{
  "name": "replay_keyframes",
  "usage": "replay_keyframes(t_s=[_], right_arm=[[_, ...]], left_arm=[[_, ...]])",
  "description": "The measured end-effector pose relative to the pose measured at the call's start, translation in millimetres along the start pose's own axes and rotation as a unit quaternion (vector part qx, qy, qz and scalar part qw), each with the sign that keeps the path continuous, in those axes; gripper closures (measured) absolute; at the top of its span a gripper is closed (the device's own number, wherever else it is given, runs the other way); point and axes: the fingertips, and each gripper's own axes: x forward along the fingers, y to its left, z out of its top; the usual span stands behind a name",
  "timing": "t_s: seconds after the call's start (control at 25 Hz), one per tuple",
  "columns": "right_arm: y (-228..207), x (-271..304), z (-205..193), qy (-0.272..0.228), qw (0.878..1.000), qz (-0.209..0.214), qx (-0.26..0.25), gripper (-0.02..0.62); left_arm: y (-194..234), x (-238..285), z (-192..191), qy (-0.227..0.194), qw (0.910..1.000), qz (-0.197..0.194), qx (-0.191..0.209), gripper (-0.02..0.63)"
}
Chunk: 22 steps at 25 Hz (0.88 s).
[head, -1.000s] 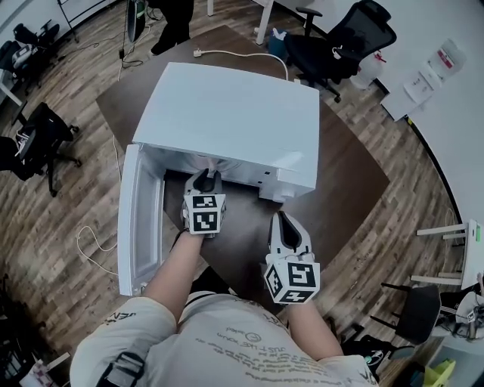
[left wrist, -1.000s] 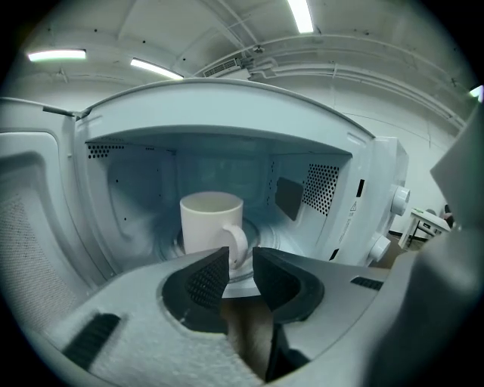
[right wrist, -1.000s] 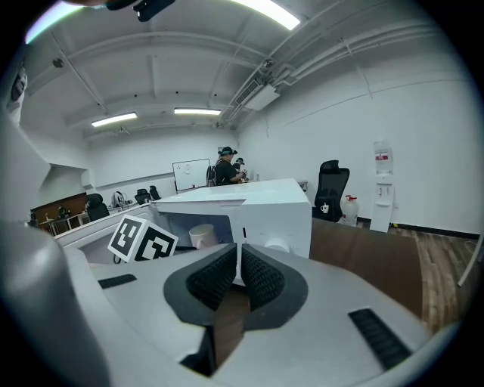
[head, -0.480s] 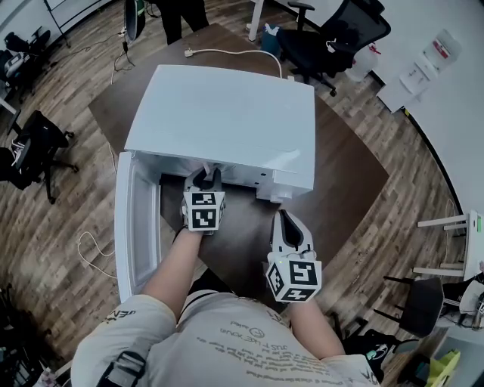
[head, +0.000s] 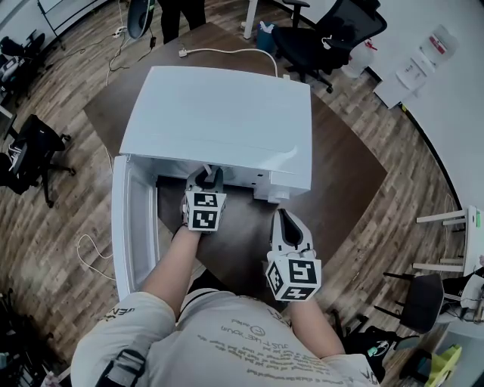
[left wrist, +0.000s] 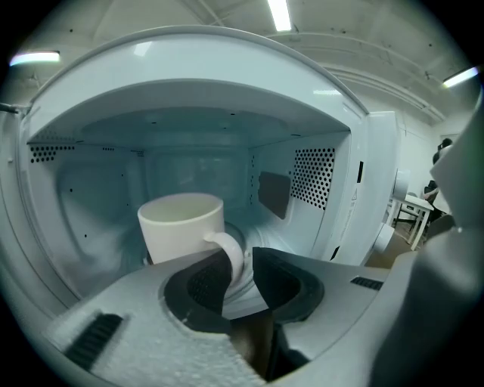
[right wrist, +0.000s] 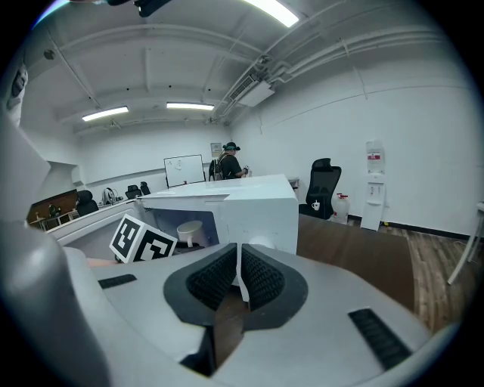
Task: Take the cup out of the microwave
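A white microwave (head: 219, 113) sits on a brown table, its door (head: 132, 219) swung open to the left. In the left gripper view a white cup (left wrist: 181, 227) stands upright inside the cavity. My left gripper (left wrist: 240, 261) is open at the mouth of the oven (head: 205, 175), and the cup's handle (left wrist: 229, 253) lies between its jaws, close to the left pad with a gap to the right pad. My right gripper (head: 285, 221) is shut and empty (right wrist: 238, 264), held above the table in front of the microwave's control side. From the right gripper view the cup (right wrist: 189, 231) shows in the open cavity.
The table (head: 348, 174) extends to the right of the microwave. A white power cable (head: 227, 53) runs off behind it. Black office chairs (head: 318, 38) stand at the back and left (head: 30, 143). A person (head: 178, 11) stands beyond the table.
The head view has shifted slightly, so the microwave sits a little higher in the picture. Both grippers stay in about the same places, the left one still at the oven mouth.
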Motion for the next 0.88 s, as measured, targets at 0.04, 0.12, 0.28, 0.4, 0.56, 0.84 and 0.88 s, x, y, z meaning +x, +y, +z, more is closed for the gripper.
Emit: replay_keyframes(t_s=[0.04,0.12,0.28,0.4,0.56,0.84,0.88], right_arm=[[0,0,0,0.001,1.0,0.0,0.0,0.577],[1,0,-1,0.002,1.0,-0.001,-0.001,0.577],[4,-1,-4,0.007,1.0,0.003,-0.002,0.577],[8,-1,-8,0.013,1.0,0.012,0.0,0.577],[14,-3,-8,0.014,1.0,0.022,-0.004,0.577],[23,-6,-6,0.011,0.999,0.038,-0.002,0.577],[24,-7,-7,0.01,0.999,0.039,-0.003,0.577]], left_arm=[[-2,1,0,-0.001,1.0,-0.004,0.005,0.518],[-5,3,1,-0.008,0.9997,-0.013,0.017,0.518],[-7,5,3,-0.019,0.9987,-0.01,0.046,0.534],[-6,5,3,-0.019,0.9978,-0.004,0.064,0.569],[-11,-1,2,-0.025,0.9961,-0.005,0.084,0.572],[-18,-14,-2,-0.032,0.9955,0.004,0.089,0.578],[-19,-17,-2,-0.033,0.9952,0.004,0.092,0.578]])
